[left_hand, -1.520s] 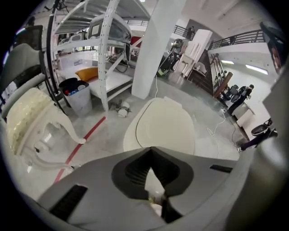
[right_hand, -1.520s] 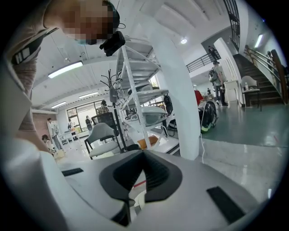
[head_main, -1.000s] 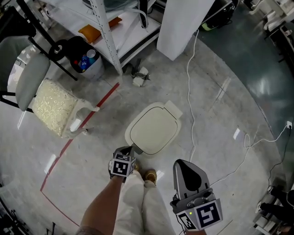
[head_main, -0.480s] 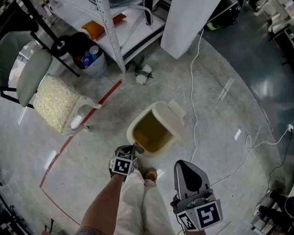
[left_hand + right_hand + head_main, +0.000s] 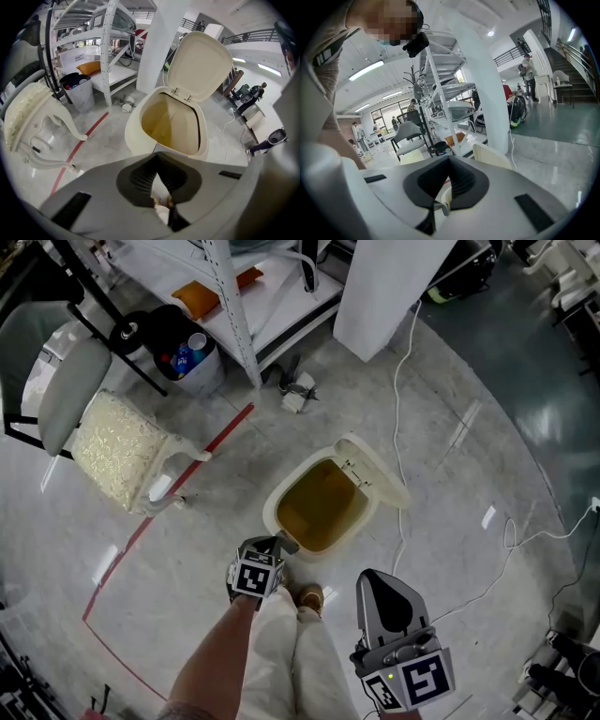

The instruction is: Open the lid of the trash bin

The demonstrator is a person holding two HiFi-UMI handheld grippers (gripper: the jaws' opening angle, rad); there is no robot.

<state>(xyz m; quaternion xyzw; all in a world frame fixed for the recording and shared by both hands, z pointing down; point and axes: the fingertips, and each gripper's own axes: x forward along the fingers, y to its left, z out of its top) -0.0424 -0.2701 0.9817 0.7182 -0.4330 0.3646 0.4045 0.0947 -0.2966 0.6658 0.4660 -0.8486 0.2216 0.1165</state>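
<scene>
The trash bin (image 5: 273,507) stands on the polished grey concrete floor (image 5: 450,521), between a red tape line (image 5: 165,510) and a thin white cable (image 5: 397,409). It is a rounded, cream plastic tub with a smooth rim; its inside looks dull yellow-brown, and the bottom is too shaded to make out. The lid (image 5: 379,473), a flat rounded-square shell of the same plastic, stands raised on two small hinges at the far rim, leaving the mouth uncovered.

The left gripper (image 5: 282,544) points its grey tapered tip at the near rim of the bin; whether it touches the rim cannot be told. Its jaws are closed together with nothing between the ribbed dark pads. The right gripper (image 5: 380,577) hangs apart from the bin, above the floor beside the person's pale trousers (image 5: 291,652), its jaws likewise closed and empty. A tan shoe (image 5: 309,597) shows only in part below the left gripper.

Beyond the tape line stands a chair (image 5: 112,448) with a knobbly cream cushion, cut off by the picture's edge. A perforated metal shelf post (image 5: 230,306) rises behind.
</scene>
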